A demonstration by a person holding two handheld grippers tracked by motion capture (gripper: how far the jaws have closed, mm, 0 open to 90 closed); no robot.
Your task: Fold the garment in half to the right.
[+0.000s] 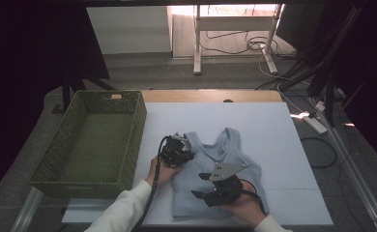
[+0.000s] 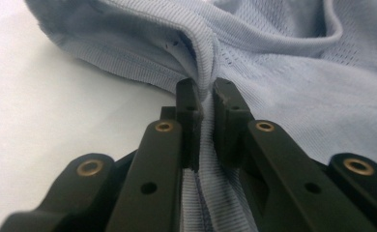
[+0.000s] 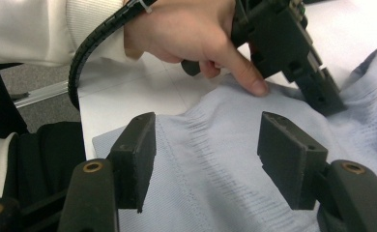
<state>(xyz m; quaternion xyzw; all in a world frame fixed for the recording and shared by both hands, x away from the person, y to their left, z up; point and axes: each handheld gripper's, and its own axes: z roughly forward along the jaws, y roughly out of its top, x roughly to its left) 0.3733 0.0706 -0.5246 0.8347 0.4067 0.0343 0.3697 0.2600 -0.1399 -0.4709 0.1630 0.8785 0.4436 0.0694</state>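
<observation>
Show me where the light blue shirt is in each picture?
High view: the light blue shirt lies on the white sheet, lower middle.
Left gripper view: it spreads across the top and right, its ribbed edge pinched by the left gripper.
Right gripper view: it lies under the open right gripper.
Shared landmark: the left gripper.

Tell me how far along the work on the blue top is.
Done: the left claw has pinched the ribbed edge of the blue top. In hand: the right claw hangs open over the hem. Left: the top lies unfolded beside the green basket.
</observation>
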